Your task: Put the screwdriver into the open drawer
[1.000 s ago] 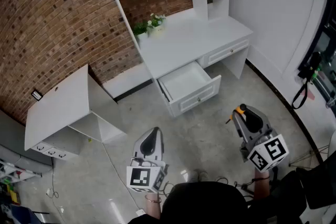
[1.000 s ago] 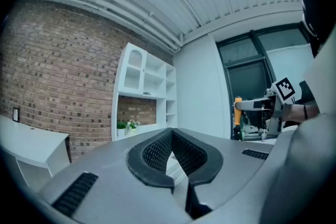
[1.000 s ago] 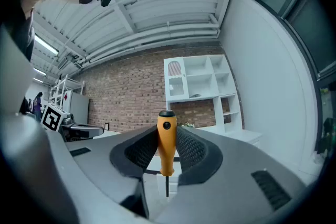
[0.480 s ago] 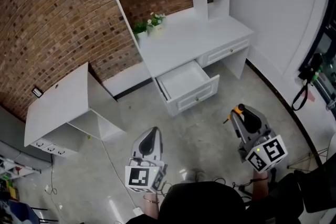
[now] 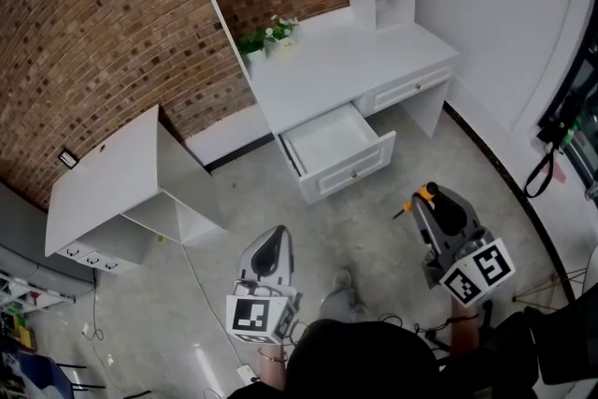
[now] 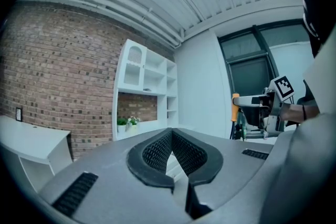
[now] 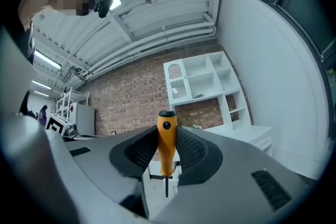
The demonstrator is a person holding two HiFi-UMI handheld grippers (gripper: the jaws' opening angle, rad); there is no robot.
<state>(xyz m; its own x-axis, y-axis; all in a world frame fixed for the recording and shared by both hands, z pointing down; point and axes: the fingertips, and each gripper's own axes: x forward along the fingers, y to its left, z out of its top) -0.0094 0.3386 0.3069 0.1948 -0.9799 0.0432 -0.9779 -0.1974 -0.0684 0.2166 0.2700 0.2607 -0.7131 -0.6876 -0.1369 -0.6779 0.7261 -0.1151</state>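
So far only the first part of the job is done. The screwdriver (image 7: 167,136) is off the ground and clamped in the right tongs (image 5: 431,200). In the right gripper view the two ribbed pads press on either side of its orange handle, which stands upright with the thin metal shaft hanging down below them. In the head view the orange end shows at the tip of those tongs, out over the grey floor (image 5: 369,234).

The left tongs (image 6: 171,135) hold nothing. Their pads meet at the tips with no gap and no object between them, and they sit level beside the person's body.

The drawer (image 5: 329,140) is pulled out from under the white surface (image 5: 346,61) and looks bare inside, so nothing has been delivered yet. It lies well apart from both tongs, with open floor between.

By my reading, most of the task is left. The screwdriver has to be carried across to the drawer, lowered over the open box and clear of its front panel, and then released. The drawer is already open, so the left tongs seem to have no work to do.
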